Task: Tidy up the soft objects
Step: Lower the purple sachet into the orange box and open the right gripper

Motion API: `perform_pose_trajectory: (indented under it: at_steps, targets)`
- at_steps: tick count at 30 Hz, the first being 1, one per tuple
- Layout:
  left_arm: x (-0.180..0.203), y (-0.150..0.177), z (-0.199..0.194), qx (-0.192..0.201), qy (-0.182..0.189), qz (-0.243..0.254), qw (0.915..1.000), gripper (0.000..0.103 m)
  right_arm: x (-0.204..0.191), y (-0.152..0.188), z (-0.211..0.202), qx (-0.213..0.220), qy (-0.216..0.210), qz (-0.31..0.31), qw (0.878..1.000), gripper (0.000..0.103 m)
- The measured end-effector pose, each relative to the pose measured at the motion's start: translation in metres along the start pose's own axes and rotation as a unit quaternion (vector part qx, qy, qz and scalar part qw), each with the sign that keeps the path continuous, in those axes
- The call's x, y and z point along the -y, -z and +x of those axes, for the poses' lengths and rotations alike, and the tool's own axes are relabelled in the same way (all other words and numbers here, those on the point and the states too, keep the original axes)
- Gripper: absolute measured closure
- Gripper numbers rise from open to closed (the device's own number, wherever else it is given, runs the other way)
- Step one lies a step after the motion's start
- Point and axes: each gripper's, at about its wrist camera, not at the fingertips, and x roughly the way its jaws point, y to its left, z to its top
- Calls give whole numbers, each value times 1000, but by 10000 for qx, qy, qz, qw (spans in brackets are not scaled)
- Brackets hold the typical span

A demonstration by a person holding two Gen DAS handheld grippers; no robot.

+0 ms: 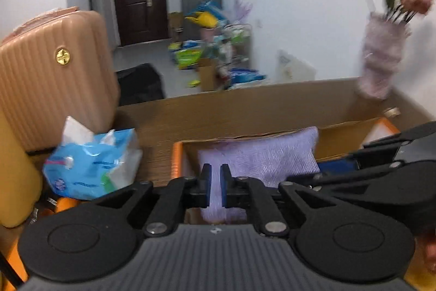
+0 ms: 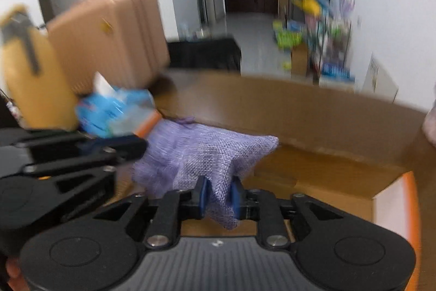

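Hand-held gripper (image 2: 219, 198) pinching lilac cushion (image 2: 207, 154) edge

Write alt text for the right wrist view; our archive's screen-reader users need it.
The right claw pinches a lilac woven pillow above an open cardboard box, with the left claw's black arms at the left edge. Behind, blurred, are a blue tissue pack, a pink suitcase and a wooden table.

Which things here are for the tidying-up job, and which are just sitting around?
For the job:
purple pillow
cardboard box
left gripper
right gripper

Just sitting around:
pink suitcase
blue tissue pack
flower vase
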Motion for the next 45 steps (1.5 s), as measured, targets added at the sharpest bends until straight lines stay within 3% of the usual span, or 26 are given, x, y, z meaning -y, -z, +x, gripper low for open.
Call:
perform_pose_trajectory:
  at_steps: [2, 4, 6, 9, 12, 16, 21, 28, 32, 35, 38, 40, 45]
  targets:
    - [-9, 3, 9, -68, 168, -263, 9995, 93, 1, 2, 26, -304, -12, 9, 9995, 64]
    - [-20, 2, 11, -98, 237, -472, 9986, 78, -4, 10, 33, -320, -60, -99, 9994, 60]
    - [-27, 0, 8, 5, 50, -517, 9986, 66, -1, 9, 31, -287, -174, -59, 9994, 48]
    - [-30, -5, -9, 80, 7, -425, 9991, 65, 4, 7, 7, -68, -75, 13, 9999, 45]
    - [-38, -14, -45, 191, -39, -270, 9994, 61, 21, 6, -38, 241, 89, 75, 9996, 36]
    - [-49, -22, -107, 548, -232, -130, 9981, 36, 43, 20, -118, 693, 536, -25, 9962, 22]
    - [-54, -19, -174, 673, -309, -201, 9971, 33, 68, 57, -211, 1193, 1046, 198, 9871, 15]
    - [-26, -1, -249, 1035, -271, -14, 9943, 24, 62, 111, -289, 1786, 1069, 373, 9774, 14]
    - [-17, 47, -298, 1390, -33, 111, 9902, 16, 36, 161, -323, 2255, 1132, 134, 9675, 11]
    - [-9, 96, -331, 1570, 188, 149, 9873, 14, 13, 212, -345, 2562, 1040, -22, 9610, 9]
    - [-3, 145, -362, 1857, 297, 52, 9821, 5, -12, 262, -360, 2814, 1005, -145, 9542, 4]
    - [2, 179, -379, 1997, 290, -14, 9794, 2, -27, 296, -364, 2929, 961, -144, 9512, 0]
    - [9, 251, -400, 2134, 131, -214, 9766, 0, -65, 374, -358, 3102, 882, -51, 9465, 0]
